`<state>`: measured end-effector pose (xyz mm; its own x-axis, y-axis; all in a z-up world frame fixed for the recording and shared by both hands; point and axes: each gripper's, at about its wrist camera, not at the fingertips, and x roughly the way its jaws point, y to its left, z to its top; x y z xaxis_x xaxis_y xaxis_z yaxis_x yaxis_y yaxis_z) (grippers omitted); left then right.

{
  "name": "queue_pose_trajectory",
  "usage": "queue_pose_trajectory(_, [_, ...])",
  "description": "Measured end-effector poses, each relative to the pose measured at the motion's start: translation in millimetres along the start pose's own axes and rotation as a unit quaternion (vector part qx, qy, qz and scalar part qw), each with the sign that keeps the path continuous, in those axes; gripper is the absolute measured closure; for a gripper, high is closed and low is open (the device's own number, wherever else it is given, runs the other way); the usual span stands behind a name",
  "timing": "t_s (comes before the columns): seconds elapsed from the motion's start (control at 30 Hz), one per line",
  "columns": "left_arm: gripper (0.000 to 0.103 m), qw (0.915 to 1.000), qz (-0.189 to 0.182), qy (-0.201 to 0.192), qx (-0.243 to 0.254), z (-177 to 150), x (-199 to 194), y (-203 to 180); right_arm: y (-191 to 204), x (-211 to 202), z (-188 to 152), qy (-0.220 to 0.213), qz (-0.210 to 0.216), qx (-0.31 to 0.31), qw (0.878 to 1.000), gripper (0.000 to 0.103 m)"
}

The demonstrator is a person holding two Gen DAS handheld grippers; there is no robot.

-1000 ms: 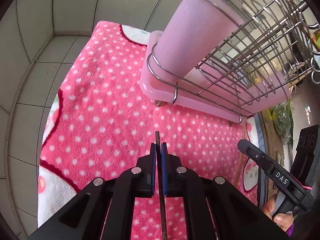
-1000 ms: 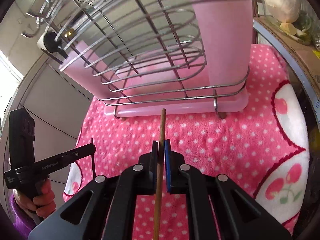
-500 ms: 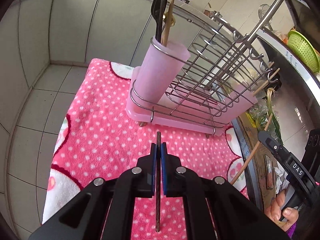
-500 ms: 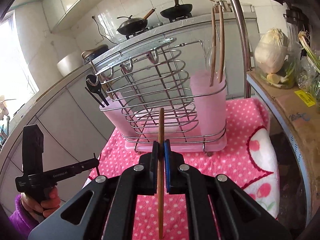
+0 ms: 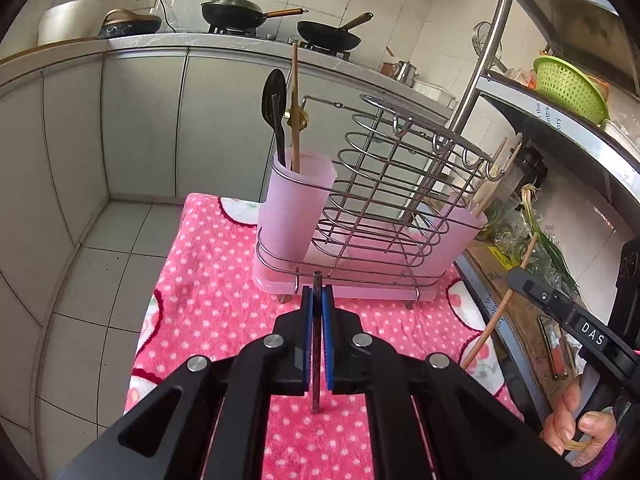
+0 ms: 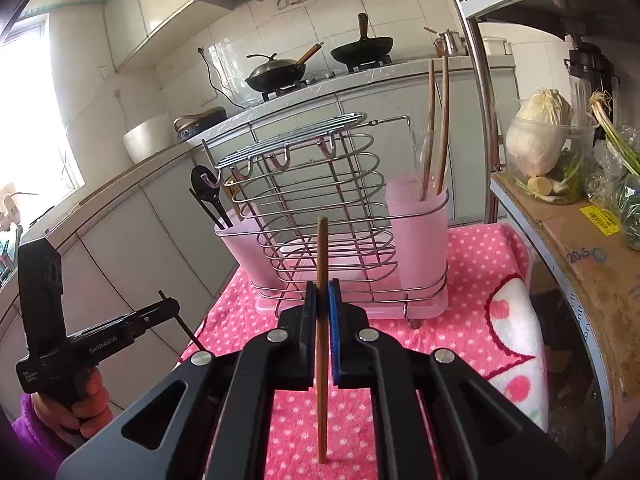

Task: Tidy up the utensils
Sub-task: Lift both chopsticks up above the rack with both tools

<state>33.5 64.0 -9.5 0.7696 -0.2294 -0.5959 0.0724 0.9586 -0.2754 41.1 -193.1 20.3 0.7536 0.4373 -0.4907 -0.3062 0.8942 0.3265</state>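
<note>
Left claw (image 5: 317, 294) gripped dark chopstick (image 5: 316, 344); right claw (image 6: 322, 292) gripped wooden chopstick (image 6: 322, 264), both above towel. Rack cups (image 5: 298, 204) already held utensils (two remained to insert).

The left gripper (image 5: 317, 300) is angling downward, its blue-padded jaws pressing together on a thin dark stick (image 5: 316, 344) that is standing upright between them. The right gripper (image 6: 322, 300) is tilting down likewise, jaws clamping a wooden chopstick (image 6: 322, 320) held vertically. Seen from the opposite camera, each tool is sitting in a person's hand: the right hand (image 5: 576, 420) is wrapping its handle, and the left hand (image 6: 76, 408), in a purple sleeve (image 6: 28, 436), is gripping its own.
</note>
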Motion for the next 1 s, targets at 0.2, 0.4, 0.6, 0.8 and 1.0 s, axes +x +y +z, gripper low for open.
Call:
queue_pose_trajectory(0.2, [0.099, 1.0, -0.001, -0.002, 0.008, -3.8, 2.0, -8.2, -2.0, -3.4, -2.4, -0.006, 0.003, 0.001, 1.0, 0.097])
queue_pose_trajectory(0.4, [0.099, 0.9999, 0.001, -0.006, 0.013, -7.9, 3.9, -11.9, -4.7, -5.2, -3.8, -0.008, -0.001, 0.001, 1.0, 0.097])
queue_pose_trajectory(0.6, [0.099, 0.9998, -0.005, -0.011, 0.013, -3.7, 0.1, -14.2, -6.9, -9.3, 0.6, -0.016, 0.001, 0.005, 1.0, 0.097])
queue_pose_trajectory(0.8, [0.099, 0.9996, -0.011, -0.024, 0.008, 5.9, -8.3, -13.3, -9.7, -13.1, 8.8, -0.02, 0.004, 0.011, 1.0, 0.097])
queue_pose_trajectory(1.0, [0.099, 0.9986, -0.015, -0.051, 0.004, 20.9, -23.8, -11.5, -11.2, -25.4, 28.0, -0.04, -0.003, 0.006, 0.999, 0.097])
